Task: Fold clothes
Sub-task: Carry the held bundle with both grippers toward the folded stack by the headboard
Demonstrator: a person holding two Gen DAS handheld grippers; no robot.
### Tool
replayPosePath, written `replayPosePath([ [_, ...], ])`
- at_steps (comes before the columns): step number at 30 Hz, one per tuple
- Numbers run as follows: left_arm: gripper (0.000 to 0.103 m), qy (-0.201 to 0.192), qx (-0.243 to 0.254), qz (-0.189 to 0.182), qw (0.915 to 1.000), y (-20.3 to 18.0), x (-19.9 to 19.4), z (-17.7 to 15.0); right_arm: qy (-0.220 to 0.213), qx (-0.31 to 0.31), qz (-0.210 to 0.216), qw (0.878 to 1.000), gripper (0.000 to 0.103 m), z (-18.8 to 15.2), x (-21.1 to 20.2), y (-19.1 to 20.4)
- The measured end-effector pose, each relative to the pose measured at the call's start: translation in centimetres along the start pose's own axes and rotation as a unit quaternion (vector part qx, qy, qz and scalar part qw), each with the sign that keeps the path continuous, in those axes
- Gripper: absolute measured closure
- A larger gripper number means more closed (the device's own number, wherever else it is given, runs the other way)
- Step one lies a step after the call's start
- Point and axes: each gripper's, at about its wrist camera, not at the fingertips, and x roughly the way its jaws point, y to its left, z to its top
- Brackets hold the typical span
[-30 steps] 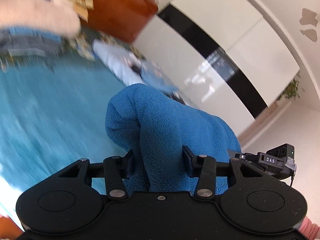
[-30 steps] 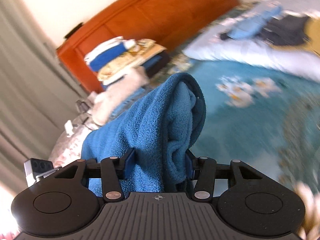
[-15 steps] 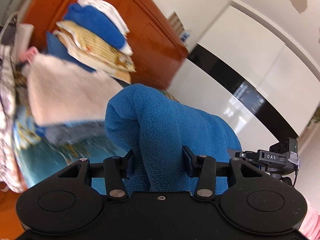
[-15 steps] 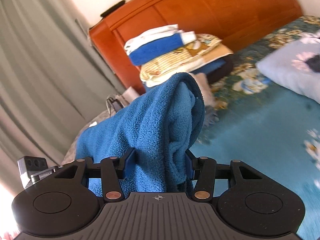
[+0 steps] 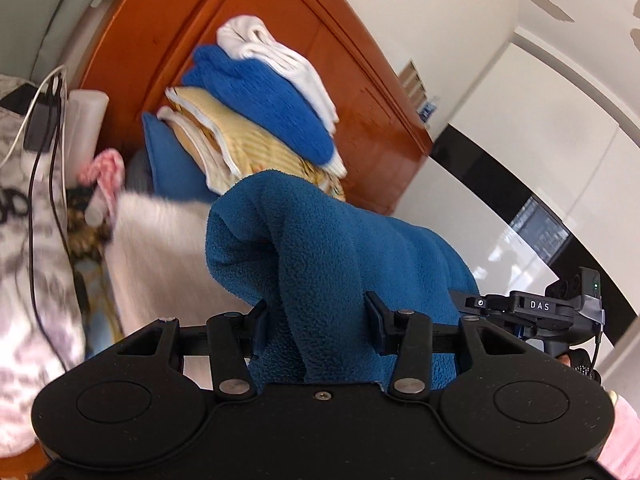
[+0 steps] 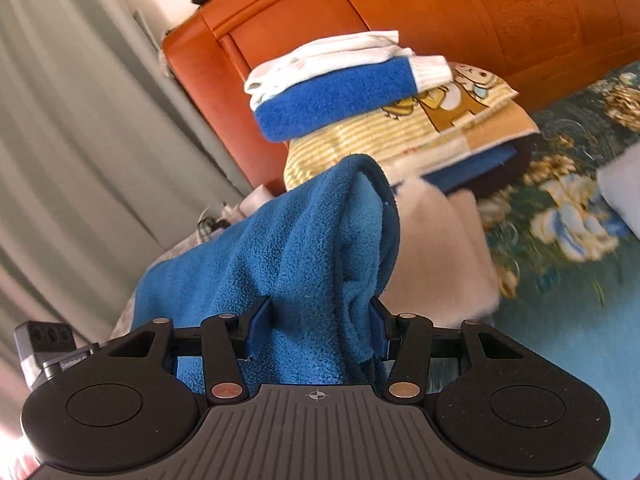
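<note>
A bed with a teal flowered cover (image 6: 560,320) fills the right wrist view, backed by a glossy orange-brown wooden headboard (image 6: 460,12). A grey-green pleated curtain (image 6: 80,140) hangs at its left. Against the headboard stands a stack of folded laundry (image 6: 360,112): white ribbed cloth on top, a bright blue towel under it, then a yellow striped cartoon-print blanket. Just in front of the stack lies a cream fuzzy folded cloth (image 6: 440,256), motion-blurred.

The dark blue fleece garment (image 5: 328,264) is held off the bed, stretched between both claws, in front of the stack. The left claw (image 5: 316,316) is clamped on a thick bunch of it, and the right claw (image 6: 318,320) grips another bunched fold between its blue pads (image 6: 258,330). A pink sleeve (image 5: 624,444) shows at the left view's lower right edge.
</note>
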Motion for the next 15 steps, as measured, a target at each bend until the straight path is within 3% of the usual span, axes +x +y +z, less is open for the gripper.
replayPosePath([
  [9, 0.058, -0.017, 0.007, 0.025, 0.9995, 3.4, 6.2, 2.7, 0.009, -0.009, -0.023, 1.0, 0.056, 5.1, 7.4, -2.9],
  [15, 0.058, -0.028, 0.006, 0.036, 0.999, 5.0, 9.7, 3.4, 0.008, -0.005, -0.03, 1.0, 0.056, 5.3, 9.7, -4.4],
])
